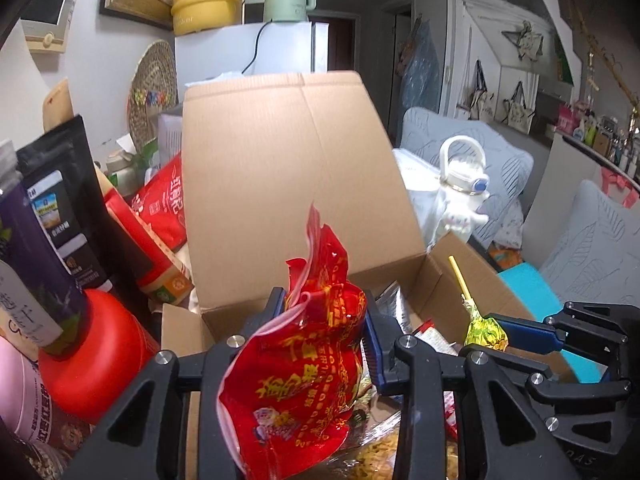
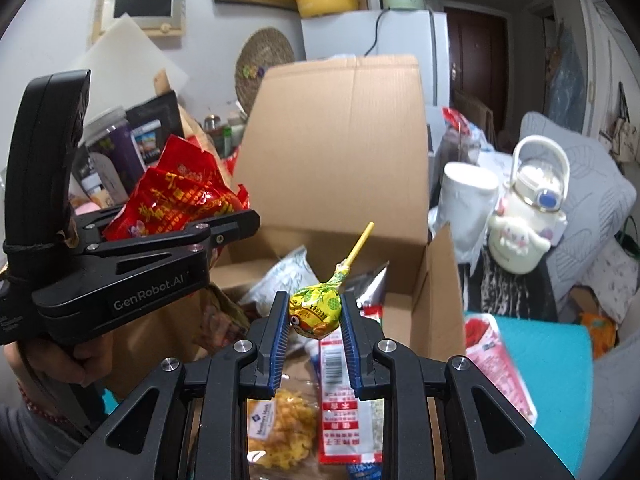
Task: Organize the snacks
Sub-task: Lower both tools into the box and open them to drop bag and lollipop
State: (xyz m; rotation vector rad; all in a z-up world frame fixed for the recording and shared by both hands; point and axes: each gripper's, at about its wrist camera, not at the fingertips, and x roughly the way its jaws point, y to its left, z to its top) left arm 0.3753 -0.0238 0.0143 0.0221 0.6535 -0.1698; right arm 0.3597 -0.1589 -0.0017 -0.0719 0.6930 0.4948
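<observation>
Left tool: clamped on red snack bag, above cardboard box
Right tool: pinching lollipop, stick pointing away, directly over box interior; nearer drop

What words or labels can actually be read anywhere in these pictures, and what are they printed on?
"GenRobot.AI": side of the black left gripper, seen from the right wrist.
"Member's Mark": label on the clear bag of yellow snacks in the cardboard box.
Red snack bag in the left jaws: gold Chinese print, too crumpled to read.
Lollipop wrapper, barcoded red-and-white packet: too small or blurred to read.
</observation>
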